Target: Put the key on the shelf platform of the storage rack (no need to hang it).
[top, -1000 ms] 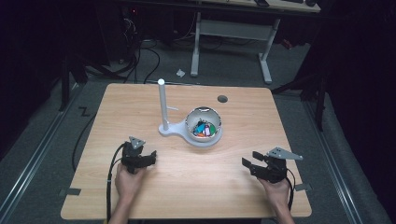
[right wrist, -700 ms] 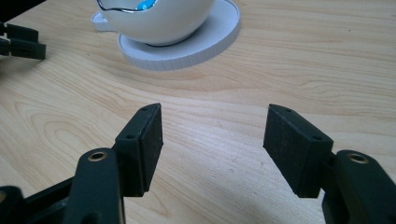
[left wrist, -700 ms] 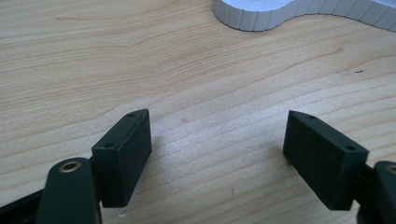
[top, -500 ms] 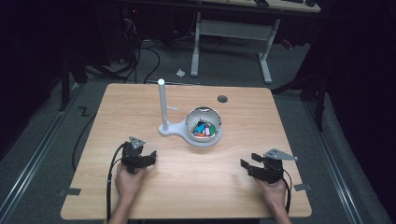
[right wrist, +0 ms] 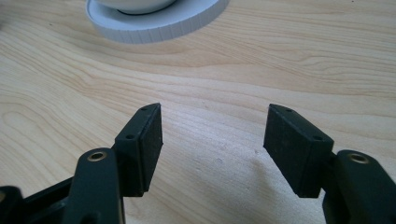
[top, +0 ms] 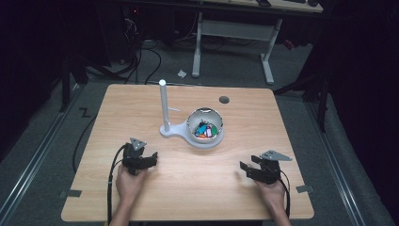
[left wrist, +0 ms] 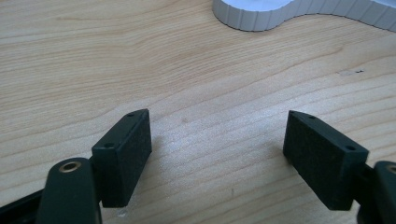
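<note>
Both grippers, left and right, are resting near the table's front edge, jaws wide and empty. The bowl is sitting mid-table; reaching in from above seems best, avoiding the post.

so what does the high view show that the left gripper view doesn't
High view alone: the white post, the bowl of small colourful items, the right gripper and both hands on the whole table. Left gripper view alone: a close look at the left gripper, its black fingers apart over bare wood. Shared: the wooden tabletop and the ribbed white base.
</note>
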The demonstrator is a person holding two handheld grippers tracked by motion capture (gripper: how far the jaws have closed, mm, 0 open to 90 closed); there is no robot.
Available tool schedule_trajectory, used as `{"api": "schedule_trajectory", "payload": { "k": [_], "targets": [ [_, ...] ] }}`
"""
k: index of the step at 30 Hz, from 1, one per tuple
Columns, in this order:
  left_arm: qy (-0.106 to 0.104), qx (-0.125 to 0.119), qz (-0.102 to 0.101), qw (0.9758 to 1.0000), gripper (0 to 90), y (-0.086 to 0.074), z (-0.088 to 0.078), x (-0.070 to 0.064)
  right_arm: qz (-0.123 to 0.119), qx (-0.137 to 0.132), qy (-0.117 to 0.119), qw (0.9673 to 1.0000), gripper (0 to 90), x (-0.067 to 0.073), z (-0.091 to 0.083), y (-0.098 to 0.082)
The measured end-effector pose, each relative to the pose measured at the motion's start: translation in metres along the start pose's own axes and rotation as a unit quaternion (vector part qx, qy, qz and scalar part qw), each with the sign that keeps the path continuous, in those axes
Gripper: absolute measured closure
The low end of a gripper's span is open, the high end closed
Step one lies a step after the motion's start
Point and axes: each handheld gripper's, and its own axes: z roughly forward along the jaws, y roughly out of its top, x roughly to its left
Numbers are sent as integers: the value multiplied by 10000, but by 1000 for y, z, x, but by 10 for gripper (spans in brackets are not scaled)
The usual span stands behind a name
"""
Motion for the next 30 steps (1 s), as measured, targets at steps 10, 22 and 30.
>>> {"api": "schedule_trajectory", "payload": {
  "k": [10, 22, 30],
  "targets": [
    [0, -1, 0, 10000, 239, 0, 0, 0, -41, 99, -188, 9998, 375, -2, 5, 0],
    [-1, 0, 1, 10000, 239, 0, 0, 0, -127, 300, -386, 9987, 375, -3, 13, -1],
    [2, -2, -6, 10000, 239, 0, 0, 0, -176, 381, -506, 9978, 370, -4, 15, -1]
  ]
}}
